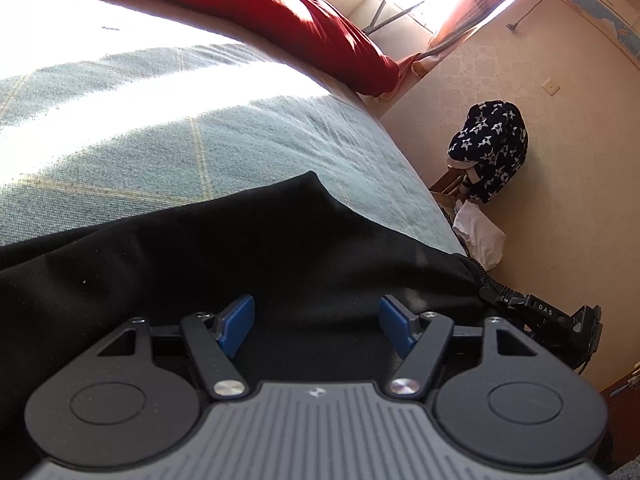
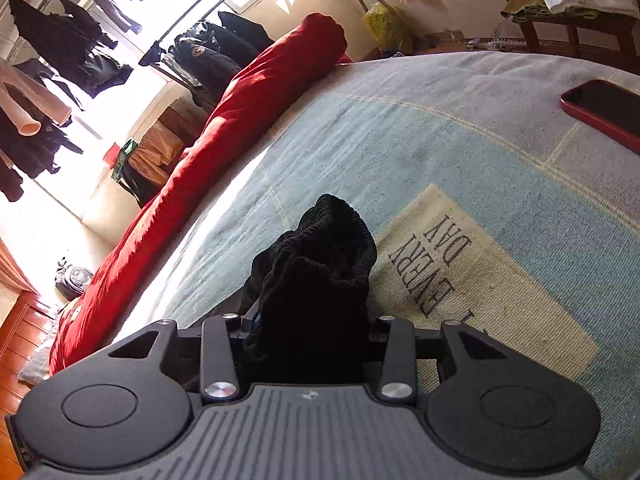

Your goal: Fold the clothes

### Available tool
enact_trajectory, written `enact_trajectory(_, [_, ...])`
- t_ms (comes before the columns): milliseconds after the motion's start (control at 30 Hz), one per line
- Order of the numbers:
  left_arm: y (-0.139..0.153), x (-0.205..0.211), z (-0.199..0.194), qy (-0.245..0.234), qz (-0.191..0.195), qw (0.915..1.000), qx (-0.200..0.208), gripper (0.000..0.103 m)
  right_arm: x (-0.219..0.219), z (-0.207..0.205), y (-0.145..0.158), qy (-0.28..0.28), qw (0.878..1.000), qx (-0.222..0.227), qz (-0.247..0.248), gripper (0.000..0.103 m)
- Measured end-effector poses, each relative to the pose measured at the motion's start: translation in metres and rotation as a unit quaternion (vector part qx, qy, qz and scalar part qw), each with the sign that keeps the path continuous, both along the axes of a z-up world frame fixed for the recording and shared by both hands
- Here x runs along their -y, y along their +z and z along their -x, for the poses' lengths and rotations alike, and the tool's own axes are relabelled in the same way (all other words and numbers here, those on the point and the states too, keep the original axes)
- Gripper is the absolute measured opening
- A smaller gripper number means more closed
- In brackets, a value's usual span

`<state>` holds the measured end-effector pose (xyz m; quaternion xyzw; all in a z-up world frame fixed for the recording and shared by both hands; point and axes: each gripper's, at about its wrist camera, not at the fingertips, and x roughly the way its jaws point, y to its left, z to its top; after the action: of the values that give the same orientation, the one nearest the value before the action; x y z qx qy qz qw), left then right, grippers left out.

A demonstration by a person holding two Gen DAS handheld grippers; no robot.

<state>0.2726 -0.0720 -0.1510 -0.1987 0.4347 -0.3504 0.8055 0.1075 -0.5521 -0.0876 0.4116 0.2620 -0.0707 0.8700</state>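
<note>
A black garment [image 1: 240,240] lies spread on the blue-grey bed cover [image 1: 160,128]. My left gripper [image 1: 318,320] hovers just over the cloth, its blue pads [image 1: 238,320] wide apart and holding nothing. In the right wrist view, my right gripper [image 2: 312,328] is shut on a bunched, ribbed edge of the black garment [image 2: 320,260], which stands up in a lump between the fingers and hides the pads. Part of the other gripper [image 1: 552,320] shows at the bed's right edge in the left wrist view.
A rolled red blanket [image 2: 224,128] lies along the far side of the bed. A red-cased phone [image 2: 604,112] sits on the cover at the right. A star-patterned cloth [image 1: 490,144] and white fabric [image 1: 480,236] sit by the wall. Clothes hang on a rack [image 2: 80,40].
</note>
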Motion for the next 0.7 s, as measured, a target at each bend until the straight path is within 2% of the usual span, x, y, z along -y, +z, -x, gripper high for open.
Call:
enact_trajectory(67, [0.003, -0.002, 0.002, 0.001, -0.007, 0.9999, 0.007, 0.069, 0.003, 0.001, -0.005, -0.013, 1.000, -0.004, -0.005, 0.051])
enact_trajectory(167, [0.011, -0.004, 0.005, 0.002, -0.017, 0.9996, 0.022, 0.069, 0.003, 0.006, 0.007, -0.040, 0.999, -0.020, 0.031, 0.059])
enact_trajectory(267, [0.017, -0.007, 0.004, 0.002, -0.014, 0.9995, 0.030, 0.069, 0.009, 0.019, 0.028, -0.075, 0.995, -0.022, 0.066, 0.061])
enact_trajectory(367, [0.024, -0.009, 0.002, 0.001, -0.012, 0.9992, 0.037, 0.070, 0.006, 0.020, 0.059, -0.059, 0.994, 0.011, 0.091, 0.063])
enact_trajectory(400, [0.026, -0.009, 0.001, 0.001, -0.011, 0.9991, 0.040, 0.070, 0.002, 0.018, 0.070, -0.049, 0.994, 0.024, 0.099, 0.068])
enact_trajectory(433, [0.028, -0.010, 0.001, 0.001, -0.011, 0.9990, 0.043, 0.070, -0.008, 0.008, 0.078, -0.021, 0.994, 0.035, 0.106, 0.073])
enact_trajectory(533, [0.035, -0.012, -0.001, 0.001, -0.008, 0.9987, 0.050, 0.070, -0.048, -0.030, 0.097, 0.082, 0.988, 0.058, 0.119, 0.077])
enact_trajectory(633, [0.041, -0.015, -0.002, 0.001, -0.006, 0.9983, 0.058, 0.072, -0.094, -0.076, 0.087, 0.182, 0.976, 0.040, 0.109, 0.077])
enact_trajectory(700, [0.045, -0.016, -0.004, 0.001, -0.005, 0.9980, 0.063, 0.074, -0.122, -0.100, 0.076, 0.226, 0.966, 0.013, 0.125, 0.077])
